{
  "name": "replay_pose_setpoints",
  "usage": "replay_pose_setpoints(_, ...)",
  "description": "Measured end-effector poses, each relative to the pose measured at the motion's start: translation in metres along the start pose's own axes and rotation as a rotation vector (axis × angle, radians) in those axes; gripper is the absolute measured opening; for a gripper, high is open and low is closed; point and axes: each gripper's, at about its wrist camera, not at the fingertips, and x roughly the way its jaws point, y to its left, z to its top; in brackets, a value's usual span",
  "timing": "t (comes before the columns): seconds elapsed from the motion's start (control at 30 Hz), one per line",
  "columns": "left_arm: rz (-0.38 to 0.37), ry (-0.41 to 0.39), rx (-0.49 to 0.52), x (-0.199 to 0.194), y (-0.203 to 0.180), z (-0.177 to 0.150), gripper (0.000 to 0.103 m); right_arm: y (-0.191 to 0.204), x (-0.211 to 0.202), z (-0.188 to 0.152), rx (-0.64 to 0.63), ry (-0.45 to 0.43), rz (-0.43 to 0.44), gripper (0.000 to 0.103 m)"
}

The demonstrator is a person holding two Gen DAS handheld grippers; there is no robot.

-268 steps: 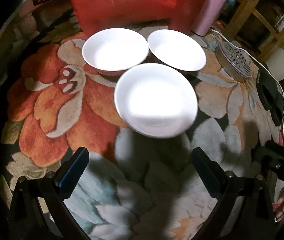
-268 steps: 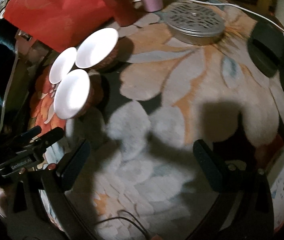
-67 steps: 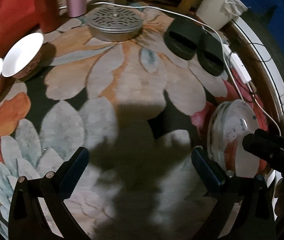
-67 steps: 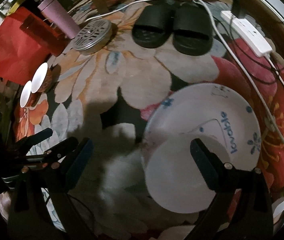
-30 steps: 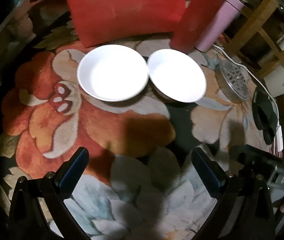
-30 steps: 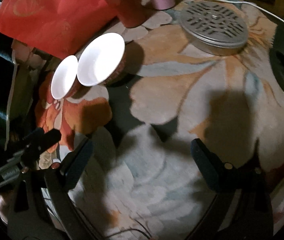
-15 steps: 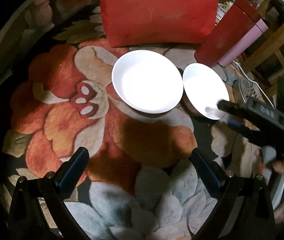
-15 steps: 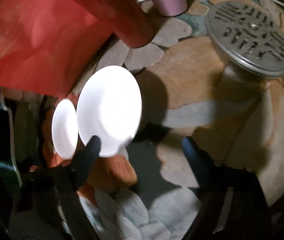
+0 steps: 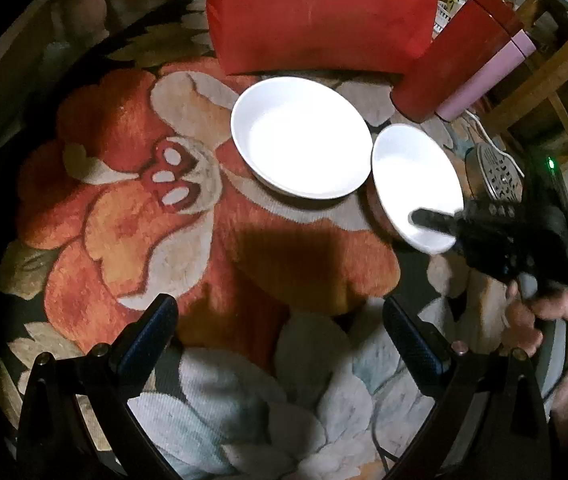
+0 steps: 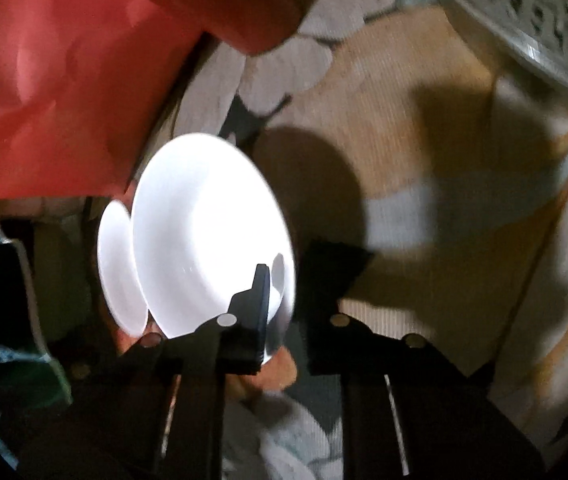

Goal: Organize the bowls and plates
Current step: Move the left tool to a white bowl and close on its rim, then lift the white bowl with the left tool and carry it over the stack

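Gripping the near rim of the smaller white bowl [image 10: 203, 232], the right gripper [image 10: 284, 304] has just been closing its fingers, and now one black finger [image 10: 257, 312] lies inside the bowl while the other sits outside the wall, so the rim is pinched between them. In the left wrist view the same gripper [image 9: 428, 218] reaches in from the right side, held by a person's hand [image 9: 540, 316], and its tip lies over the right edge of that bowl [image 9: 416, 184]. The second, larger white bowl [image 9: 300, 136] stands just beside it on the left; their rims look almost touching. Both bowls rest on a rug with big orange and grey flowers [image 9: 163, 220]. Behind them a red bag [image 9: 324, 16] stands upright, and to its right a red bottle [image 9: 448, 60] and a pink bottle [image 9: 484, 76] stand close together. A round metal lid with holes [image 10: 524, 20] lies on the rug further to the right. The left gripper [image 9: 279, 340] hangs above the rug near the camera, its two dark blue fingers [image 9: 147, 336] spread wide apart with nothing between them, well apart from both bowls.
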Motion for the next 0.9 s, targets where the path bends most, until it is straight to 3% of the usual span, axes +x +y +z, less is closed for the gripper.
replay_pose_setpoints(0.13,-0.021,0.02,0.002,0.007,-0.001,-0.005,0.102,-0.006,0.003,-0.015,-0.109,0.134,0.077,0.012)
replay_pose_setpoints(0.33,-0.049,0.056,0.016,0.026,-0.016,-0.012,0.1,0.008,0.001,-0.04,-0.317,0.238,0.056,0.012)
replay_pose_setpoints(0.47,-0.042,0.071,0.033,0.044,-0.028,-0.012,0.076,0.017,-0.005,-0.053,-0.362,0.199,0.015,0.015)
replay_pose_setpoints(0.57,-0.017,0.073,0.084,0.055,-0.04,-0.009,0.042,0.026,-0.008,-0.059,-0.383,0.143,-0.036,0.015)
replay_pose_setpoints(0.6,-0.011,0.069,0.097,0.056,-0.042,-0.007,0.037,0.028,-0.009,-0.063,-0.394,0.127,-0.056,0.015)
replay_pose_setpoints(0.77,-0.038,0.076,0.144,0.064,-0.06,-0.001,0.017,0.036,-0.007,-0.077,-0.43,0.066,-0.134,0.016)
replay_pose_setpoints(0.9,-0.035,0.079,0.161,0.058,-0.067,-0.003,0.016,0.037,-0.005,-0.087,-0.406,0.04,-0.168,0.013)
